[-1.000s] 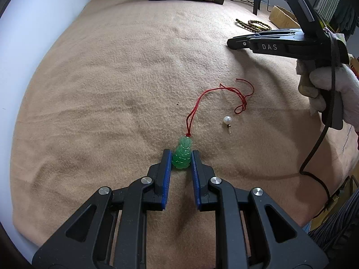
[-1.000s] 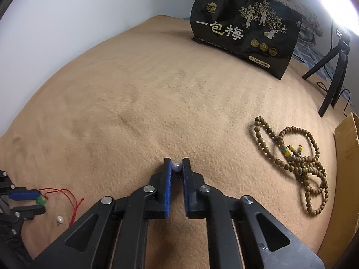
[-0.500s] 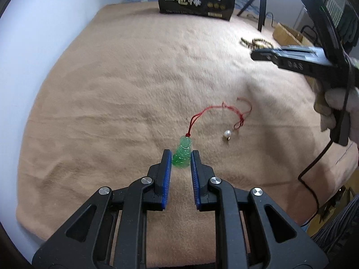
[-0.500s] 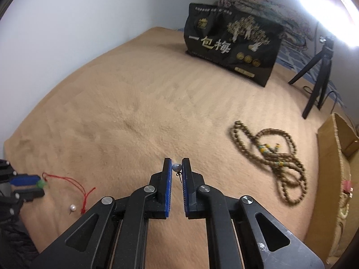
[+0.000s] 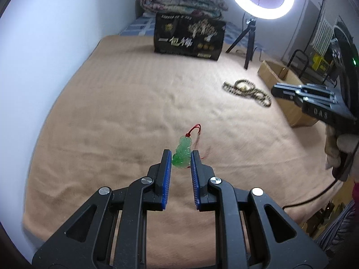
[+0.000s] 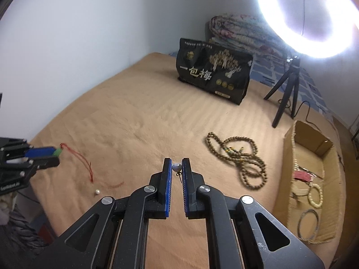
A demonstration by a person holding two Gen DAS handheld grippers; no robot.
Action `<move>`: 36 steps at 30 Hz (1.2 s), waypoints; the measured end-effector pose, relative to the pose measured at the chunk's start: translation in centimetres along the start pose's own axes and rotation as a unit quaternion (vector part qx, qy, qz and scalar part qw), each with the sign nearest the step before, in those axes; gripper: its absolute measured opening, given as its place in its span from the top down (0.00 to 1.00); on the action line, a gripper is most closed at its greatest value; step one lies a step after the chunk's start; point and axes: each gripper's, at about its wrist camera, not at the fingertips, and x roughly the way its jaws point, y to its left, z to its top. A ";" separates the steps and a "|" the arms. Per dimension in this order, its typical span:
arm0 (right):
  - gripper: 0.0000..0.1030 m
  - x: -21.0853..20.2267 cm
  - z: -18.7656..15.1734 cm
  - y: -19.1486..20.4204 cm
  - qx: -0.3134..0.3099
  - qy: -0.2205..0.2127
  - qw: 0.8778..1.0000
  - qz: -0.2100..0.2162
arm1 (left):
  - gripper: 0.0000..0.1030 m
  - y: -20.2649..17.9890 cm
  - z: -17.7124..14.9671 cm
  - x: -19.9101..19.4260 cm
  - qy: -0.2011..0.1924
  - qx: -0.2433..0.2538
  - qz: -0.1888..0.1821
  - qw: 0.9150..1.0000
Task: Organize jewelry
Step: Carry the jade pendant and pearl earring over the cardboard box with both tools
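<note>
Since the earlier frames both grippers have risen off the tan fleece blanket [image 5: 125,116], and the carved green jade-like pendant [image 5: 182,153] has come up with the left one, its thin red cord [image 6: 77,157] trailing down to the blanket instead of lying spread out on it. The left gripper [image 5: 181,157] is clamped on the lower part of that pendant, which stands upright between the blue pads [image 5: 167,165] with its top and the cord loop poking out past the tips. The right gripper [image 6: 177,168] is pinched on a small white pearl earring [image 6: 176,167] right at its fingertips, the little dark hook hanging just below the pearl. A second white pearl earring [image 6: 97,192] lies on the blanket near the loose end of the red cord. A long string of brown wooden beads [image 6: 237,157] lies coiled on the blanket between the right gripper and an open cardboard box [image 6: 289,148], which holds a pale bead bracelet [image 6: 316,195], a thin dark ring-shaped bangle [image 6: 308,223] and something red. A black snack bag with Chinese lettering [image 6: 214,71] stands at the far side, beside a black tripod [image 6: 286,94] carrying a lit ring light [image 6: 307,15], with a folded floral quilt [image 5: 181,0] behind.
</note>
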 end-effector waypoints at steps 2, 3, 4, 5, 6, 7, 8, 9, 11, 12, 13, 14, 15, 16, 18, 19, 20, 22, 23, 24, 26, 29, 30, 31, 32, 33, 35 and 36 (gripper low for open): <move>0.93 -1.0 -0.2 -0.4 0.002 -0.004 1.000 0.000 | 0.85 -0.7 0.7 -0.4 -0.009 0.003 -0.003 1.000; 0.93 -1.4 -0.3 -0.5 0.002 -0.005 1.000 -0.001 | 0.85 -1.1 1.1 -0.6 -0.015 0.004 -0.007 1.000; 0.93 -1.8 -0.4 -0.7 0.004 -0.007 1.000 -0.002 | 0.85 -1.5 1.5 -0.9 -0.020 0.005 -0.010 1.000; 0.93 -2.3 -0.5 -1.1 0.006 -0.009 1.000 -0.003 | 0.85 -1.7 1.8 -1.1 -0.024 0.007 -0.012 1.000; 0.93 -2.6 -0.6 -1.4 0.009 -0.010 1.000 -0.005 | 0.85 -2.1 2.1 -1.3 -0.028 0.008 -0.014 0.999; 0.93 -3.0 -0.8 -1.9 0.013 -0.012 1.000 -0.007 | 0.85 -2.4 2.5 -1.5 -0.033 0.008 -0.018 0.999; 0.93 -3.3 -0.9 -2.3 0.016 -0.013 1.000 -0.010 | 0.85 -2.7 2.8 -1.7 -0.036 0.008 -0.021 0.999; 0.93 -3.6 -1.0 -2.8 0.019 -0.015 1.000 -0.014 | 0.85 -3.0 3.1 -1.7 -0.038 0.008 -0.024 0.999; 0.93 -4.2 -1.3 -3.9 0.029 -0.018 0.999 -0.021 | 0.85 -4.0 3.9 -1.9 -0.043 0.012 -0.032 0.998; 0.93 -4.6 -1.4 -4.7 0.037 -0.020 0.999 -0.025 | 0.85 -4.4 4.3 -1.9 -0.046 0.016 -0.034 0.998; 0.93 -4.9 -1.6 -5.2 0.043 -0.022 0.998 -0.028 | 0.85 -4.8 4.6 -1.9 -0.048 0.020 -0.035 0.998; 0.93 -5.3 -1.8 -5.9 0.051 -0.024 0.998 -0.032 | 0.85 -5.3 5.0 -1.9 -0.051 0.025 -0.038 0.998; 0.93 -5.6 -1.9 -6.6 0.059 -0.026 0.997 -0.035 | 0.85 -5.9 5.5 -2.0 -0.054 0.029 -0.042 0.997; 0.93 -6.0 -2.1 -7.4 0.068 -0.029 0.996 -0.040 | 0.85 -6.4 5.9 -2.0 -0.056 0.033 -0.044 0.997; 0.93 -6.8 -2.5 -8.9 0.085 -0.033 0.995 -0.048 | 0.85 -7.6 6.9 -1.9 -0.063 0.041 -0.051 0.996; 0.93 -7.1 -2.7 -9.7 0.093 -0.036 0.994 -0.051 | 0.85 -8.3 7.5 -1.8 -0.065 0.045 -0.055 0.995; 0.93 -7.5 -2.9 -10.4 0.101 -0.038 0.993 -0.056 | 0.85 -8.8 8.0 -1.7 -0.067 0.047 -0.058 0.995; 0.93 -8.0 -3.1 -11.8 0.114 -0.042 0.991 -0.064 | 0.85 -10.0 9.0 -1.4 -0.071 0.051 -0.066 0.994; 0.93 -8.4 -3.2 -12.4 0.119 -0.045 0.989 -0.069 | 0.85 -10.4 9.2 -1.3 -0.072 0.053 -0.068 0.994; 0.93 -8.6 -3.3 -13.0 0.124 -0.046 0.989 -0.072 | 0.85 -11.1 9.8 -1.1 -0.074 0.055 -0.073 0.993; 0.93 -9.0 -3.5 -14.2 0.134 -0.051 0.987 -0.079 | 0.85 -12.1 10.6 -0.8 -0.077 0.059 -0.080 0.992; 0.93 -9.5 -3.5 -16.0 0.148 -0.057 0.983 -0.090 | 0.85 -14.2 12.1 0.0 -0.081 0.070 -0.088 0.990; 0.93 -9.6 -3.5 -16.6 0.151 -0.058 0.982 -0.093 | 0.85 -15.0 12.8 0.4 -0.082 0.075 -0.091 0.990; 0.93 -9.6 -3.5 -17.0 0.153 -0.059 0.982 -0.096 | 0.85 -15.6 13.2 0.6 -0.083 0.079 -0.094 0.989; 0.93 -9.6 -3.5 -17.4 0.155 -0.060 0.981 -0.099 | 0.85 -16.3 13.7 0.9 -0.084 0.084 -0.096 0.988; 0.93 -9.6 -3.4 -17.9 0.157 -0.061 0.981 -0.101 | 0.85 -17.1 14.3 1.2 -0.086 0.088 -0.098 0.987; 0.93 -9.5 -3.3 -18.7 0.159 -0.061 0.980 -0.105 | 0.85 -18.4 15.3 1.9 -0.086 0.093 -0.107 0.986; 0.93 -9.4 -3.3 -19.2 0.161 -0.061 0.979 -0.107 | 0.85 -19.0 15.9 2.4 -0.085 0.094 -0.113 0.985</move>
